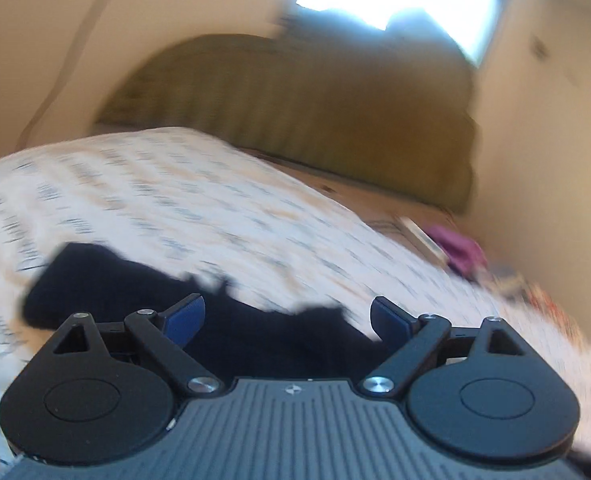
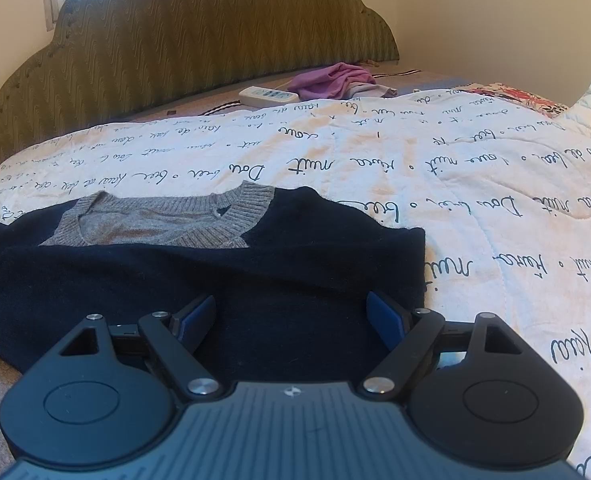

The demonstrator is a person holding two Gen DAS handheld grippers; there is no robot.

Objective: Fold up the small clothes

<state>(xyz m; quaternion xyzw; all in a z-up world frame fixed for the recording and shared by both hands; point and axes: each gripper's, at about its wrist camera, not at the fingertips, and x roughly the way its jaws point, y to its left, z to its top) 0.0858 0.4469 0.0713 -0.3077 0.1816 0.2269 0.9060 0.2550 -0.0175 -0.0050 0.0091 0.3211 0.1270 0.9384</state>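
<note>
A navy sweater (image 2: 223, 280) with a grey ribbed V-neck collar (image 2: 163, 224) is lying flat on a white quilt (image 2: 435, 168) printed with black script, collar pointing toward the green upholstered headboard (image 2: 199, 36). The right gripper (image 2: 291, 318) is hovering over the sweater's lower right part, jaws spread wide and gripping nothing. The left gripper (image 1: 287, 316) is likewise standing wide apart and empty above dark fabric; that view is motion-blurred. A white power strip (image 2: 267, 95) and purple cloth (image 2: 335, 78) are lying near the headboard

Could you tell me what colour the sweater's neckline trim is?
Grey ribbed knit neckline on a dark navy sweater; clearest in the right wrist view.
</note>
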